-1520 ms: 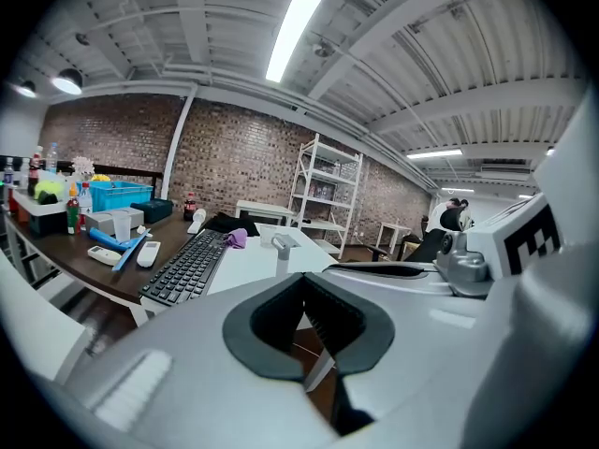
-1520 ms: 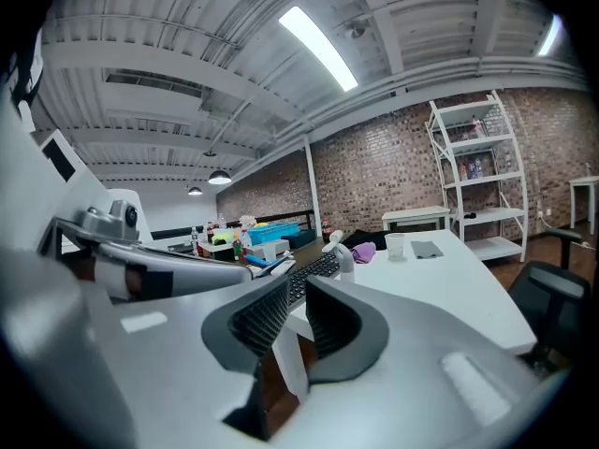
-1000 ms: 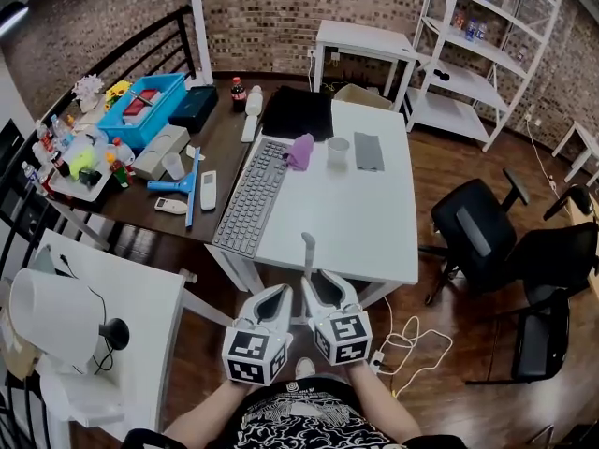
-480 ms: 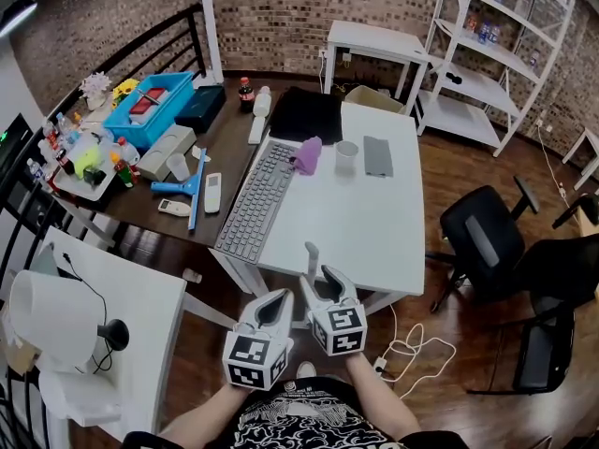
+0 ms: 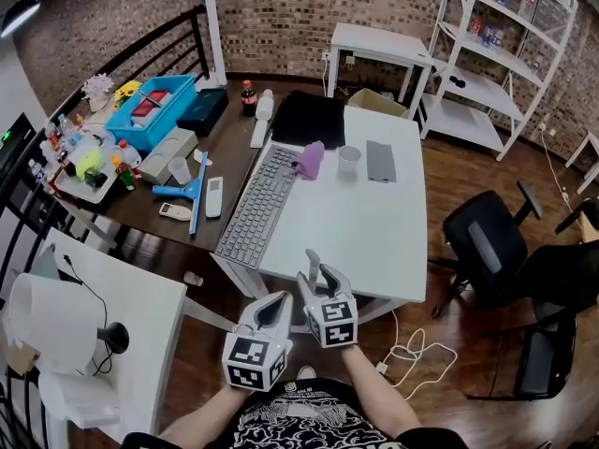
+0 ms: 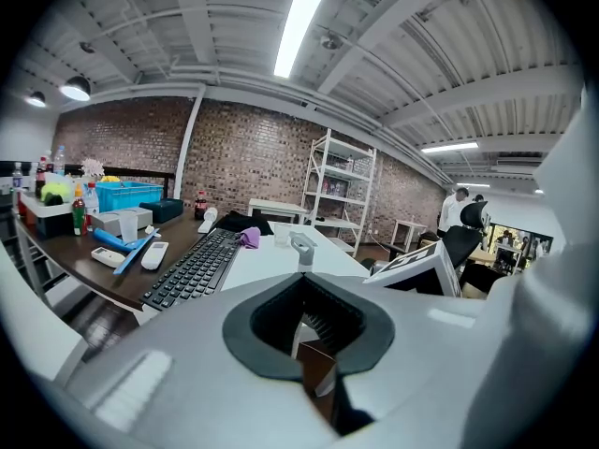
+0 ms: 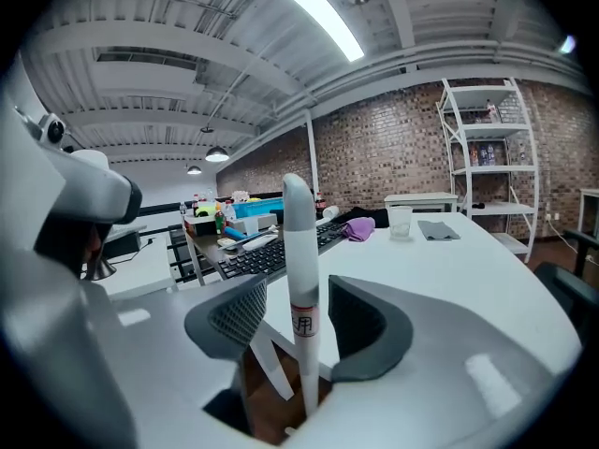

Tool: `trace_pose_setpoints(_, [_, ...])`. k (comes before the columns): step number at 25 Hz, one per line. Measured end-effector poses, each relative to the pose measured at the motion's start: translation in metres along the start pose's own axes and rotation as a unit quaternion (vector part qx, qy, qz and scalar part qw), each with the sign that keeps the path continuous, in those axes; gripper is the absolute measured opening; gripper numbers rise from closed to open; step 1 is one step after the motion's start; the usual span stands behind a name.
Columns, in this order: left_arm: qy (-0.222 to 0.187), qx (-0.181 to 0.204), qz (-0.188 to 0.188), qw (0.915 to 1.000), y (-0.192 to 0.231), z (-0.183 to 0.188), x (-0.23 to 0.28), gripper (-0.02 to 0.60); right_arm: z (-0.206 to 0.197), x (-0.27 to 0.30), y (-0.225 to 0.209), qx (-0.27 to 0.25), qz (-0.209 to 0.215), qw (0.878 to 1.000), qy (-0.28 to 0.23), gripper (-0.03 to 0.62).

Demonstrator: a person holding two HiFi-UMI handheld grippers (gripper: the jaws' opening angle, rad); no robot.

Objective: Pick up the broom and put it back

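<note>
The broom's pale handle (image 5: 311, 258) stands upright by the near edge of the white table (image 5: 374, 241); the brush end is hidden below. My right gripper (image 5: 316, 277) surrounds the handle (image 7: 299, 251). Its jaws are opening, and a gap shows on each side of the stick, so the pads do not press on it. My left gripper (image 5: 279, 298) sits just left of the right one, shut with nothing in it. From the left gripper view the handle's top (image 6: 299, 248) pokes up beyond the jaw tips of the left gripper (image 6: 301, 283).
A keyboard (image 5: 251, 204), a purple cloth (image 5: 310, 159) and a cup (image 5: 349, 160) lie on the white table. The dark table (image 5: 225, 129) at the left is cluttered. A black office chair (image 5: 491, 241) stands right, floor cables (image 5: 412, 354) near my feet, a lamp desk (image 5: 131, 316) left.
The right gripper's jaws have spread apart round the broom handle and the gripper has slid a little lower along it. The left gripper has stayed put.
</note>
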State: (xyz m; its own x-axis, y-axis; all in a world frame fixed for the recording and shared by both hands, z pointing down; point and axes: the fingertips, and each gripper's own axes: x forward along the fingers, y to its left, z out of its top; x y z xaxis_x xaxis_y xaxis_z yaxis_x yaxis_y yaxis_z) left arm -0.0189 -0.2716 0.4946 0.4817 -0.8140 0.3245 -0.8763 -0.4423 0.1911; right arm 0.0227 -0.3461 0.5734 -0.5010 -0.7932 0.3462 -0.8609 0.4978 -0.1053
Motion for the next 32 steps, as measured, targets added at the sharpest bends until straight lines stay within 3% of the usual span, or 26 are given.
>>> trace_pose_setpoints(5, [0.000,-0.001,0.004,1.0000,0.004,0.001,-0.001,0.005,-0.005,0.007,-0.005,-0.004,-0.012,1.000,0.001,0.167])
trace_pose_setpoints(8, [-0.001,0.000,0.006,1.0000,0.006,0.002,-0.003,0.005,-0.006,0.007,-0.006,-0.013,-0.020,1.000,-0.001,0.099])
trace_pose_setpoints(32, [-0.003,0.001,-0.019,0.9998,-0.006,-0.005,-0.033,0.005,-0.011,-0.046,0.016,-0.005,-0.062,0.998,-0.023,0.097])
